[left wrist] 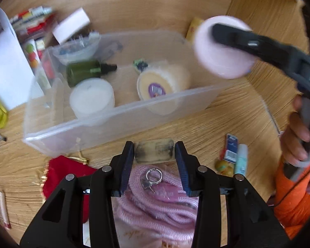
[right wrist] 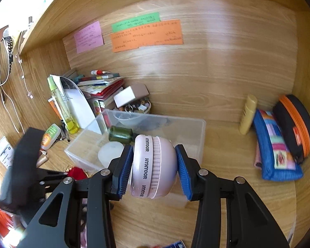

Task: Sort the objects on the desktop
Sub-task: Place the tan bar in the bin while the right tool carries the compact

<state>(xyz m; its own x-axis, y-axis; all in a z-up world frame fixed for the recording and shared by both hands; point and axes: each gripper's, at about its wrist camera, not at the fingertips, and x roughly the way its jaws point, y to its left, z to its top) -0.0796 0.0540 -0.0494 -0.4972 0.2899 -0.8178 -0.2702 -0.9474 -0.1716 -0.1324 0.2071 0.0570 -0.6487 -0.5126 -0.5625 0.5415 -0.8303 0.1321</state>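
Note:
My right gripper (right wrist: 155, 167) is shut on a round pink case (right wrist: 153, 165) marked HYNTOOR and holds it in the air over the near right end of a clear plastic bin (right wrist: 196, 124). In the left wrist view the pink case (left wrist: 223, 47) hangs above the bin's right end (left wrist: 122, 111). The bin holds a green bottle (left wrist: 84, 72), a white round tub (left wrist: 92, 98) and a cream tub (left wrist: 155, 84). My left gripper (left wrist: 154, 155) is shut on a small grey-smudged block (left wrist: 154, 150) just in front of the bin, above a pink knit item (left wrist: 155, 202).
A red pouch (left wrist: 60, 175) lies left of my left gripper. Small tubes and a yellow ball (left wrist: 233, 157) lie to its right. Books and a white box (right wrist: 124, 95) are stacked behind the bin. A blue pouch (right wrist: 272, 146), a black-orange case (right wrist: 293, 124) and a cream bottle (right wrist: 248, 113) stand right.

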